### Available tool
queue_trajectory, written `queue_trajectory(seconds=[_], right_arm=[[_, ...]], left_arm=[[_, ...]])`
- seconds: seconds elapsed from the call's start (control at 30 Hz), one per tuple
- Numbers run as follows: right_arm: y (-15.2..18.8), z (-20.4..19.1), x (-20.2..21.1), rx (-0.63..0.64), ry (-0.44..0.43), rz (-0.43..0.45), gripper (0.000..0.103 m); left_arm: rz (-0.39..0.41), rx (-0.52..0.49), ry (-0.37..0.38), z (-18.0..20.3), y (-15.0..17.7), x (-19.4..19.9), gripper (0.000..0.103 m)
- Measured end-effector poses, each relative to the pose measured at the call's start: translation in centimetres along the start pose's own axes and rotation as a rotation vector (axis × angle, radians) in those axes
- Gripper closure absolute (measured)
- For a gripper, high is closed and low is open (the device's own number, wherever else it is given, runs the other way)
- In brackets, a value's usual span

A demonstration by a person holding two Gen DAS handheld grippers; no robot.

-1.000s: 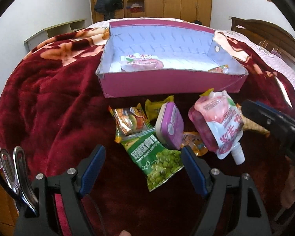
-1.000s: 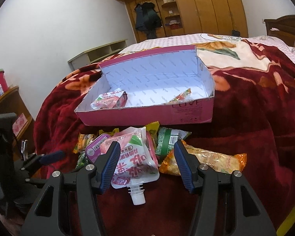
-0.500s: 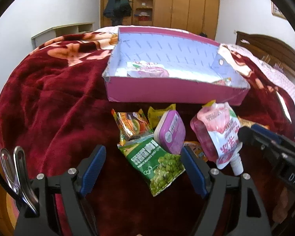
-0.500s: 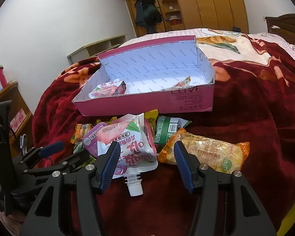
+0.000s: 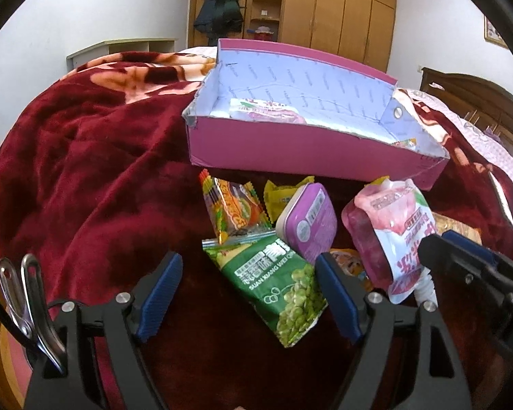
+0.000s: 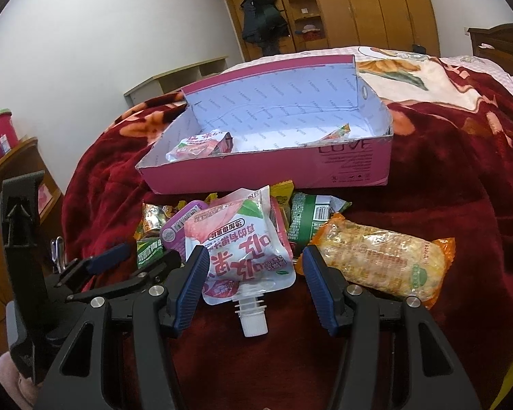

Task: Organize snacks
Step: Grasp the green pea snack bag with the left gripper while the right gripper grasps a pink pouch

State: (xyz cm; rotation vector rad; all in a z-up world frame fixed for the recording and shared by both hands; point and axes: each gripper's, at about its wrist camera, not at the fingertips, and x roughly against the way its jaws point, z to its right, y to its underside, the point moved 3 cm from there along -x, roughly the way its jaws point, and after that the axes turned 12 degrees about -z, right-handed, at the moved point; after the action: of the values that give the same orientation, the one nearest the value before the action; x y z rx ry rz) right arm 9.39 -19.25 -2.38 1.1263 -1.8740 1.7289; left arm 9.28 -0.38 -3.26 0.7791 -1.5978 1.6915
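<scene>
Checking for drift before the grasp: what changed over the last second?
Both grippers moved in on the pile: the right gripper now straddles the spout pouch, the left gripper sits over the pea bag. Both open, nothing gripped. Snacks, tin and box with its two packets unmoved.

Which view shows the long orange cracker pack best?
The right wrist view: the cracker pack lies whole beside the drink pouch. The left wrist view shows only a corner behind the pouch and the right tool.
</scene>
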Motion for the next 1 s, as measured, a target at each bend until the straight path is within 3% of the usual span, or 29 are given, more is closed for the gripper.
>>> queue_trajectory(seconds=[0.23,0.4,0.53,0.63,0.87,1.0], right_arm=[[0.0,0.6,-0.4,-0.029,-0.018,-0.014,0.037],[-0.1,0.4,-1.0,-0.043,-0.07,-0.019,0.031],[0.0,-0.4,-1.4,-0.011,-0.062,-0.023,0.022],[0.2,-0.8,-1.8,0.014,-0.036,-0.024,0.021],[-0.4,-0.6,-2.7,-0.01,-0.031,-0.044,0.022],[-0.4,-0.9,-3.2,-0.014,-0.035,-0.053,0.022]], left_arm=[[0.007,-0.034,-0.035,0.6,0.5,-0.3,0.018],[0.023,-0.034,-0.014,0.0,0.8,0.7,0.029],[0.026,-0.055,0.0,-0.2,1.1,1.5,0.038],[0.024,-0.064,0.004,-0.4,1.3,1.4,0.037],[0.004,-0.021,0.008,-0.6,0.2,-0.6,0.022],[0.022,-0.022,-0.025,-0.3,-0.3,-1.1,0.022]])
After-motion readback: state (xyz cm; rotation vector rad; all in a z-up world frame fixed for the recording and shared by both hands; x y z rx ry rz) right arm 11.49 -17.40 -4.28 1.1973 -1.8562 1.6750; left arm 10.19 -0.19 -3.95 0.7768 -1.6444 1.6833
